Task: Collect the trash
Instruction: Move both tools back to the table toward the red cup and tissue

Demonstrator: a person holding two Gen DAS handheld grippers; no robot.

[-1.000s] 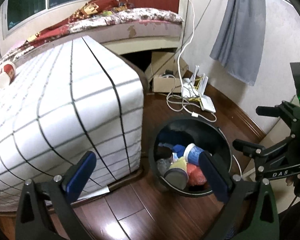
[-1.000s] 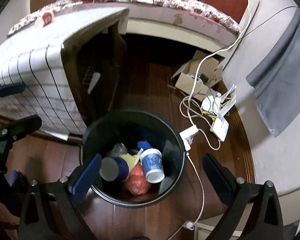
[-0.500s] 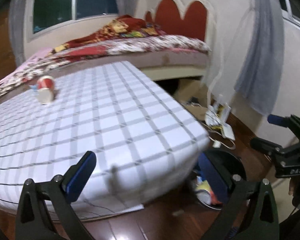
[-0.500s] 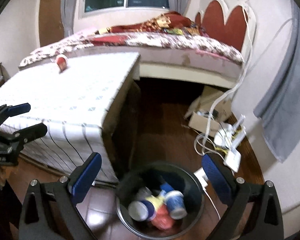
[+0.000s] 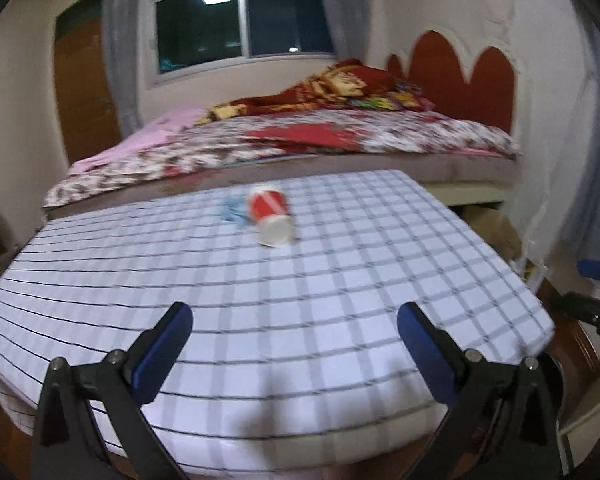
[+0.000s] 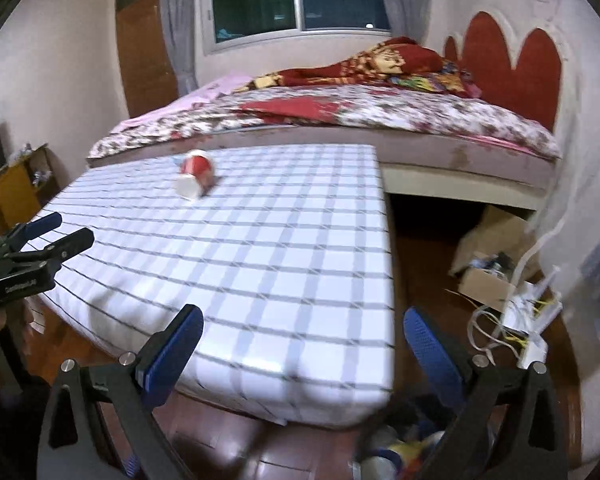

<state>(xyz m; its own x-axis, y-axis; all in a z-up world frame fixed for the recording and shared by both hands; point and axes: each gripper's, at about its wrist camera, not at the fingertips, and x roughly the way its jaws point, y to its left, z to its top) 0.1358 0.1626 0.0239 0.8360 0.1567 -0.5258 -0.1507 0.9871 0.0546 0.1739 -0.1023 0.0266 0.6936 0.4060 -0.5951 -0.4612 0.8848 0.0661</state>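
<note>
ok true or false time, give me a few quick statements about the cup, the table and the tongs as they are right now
1. The red paper cup lies on its side on the checked tablecloth. True.
2. The left tongs are shut on the cup. False: they are open and empty, well short of the cup.
3. The right tongs are open. True.
4. The cup stands upright in the trash bin. False: it lies on the table; the bin is on the floor below the table edge.
5. A bed stands behind the table. True.
</note>
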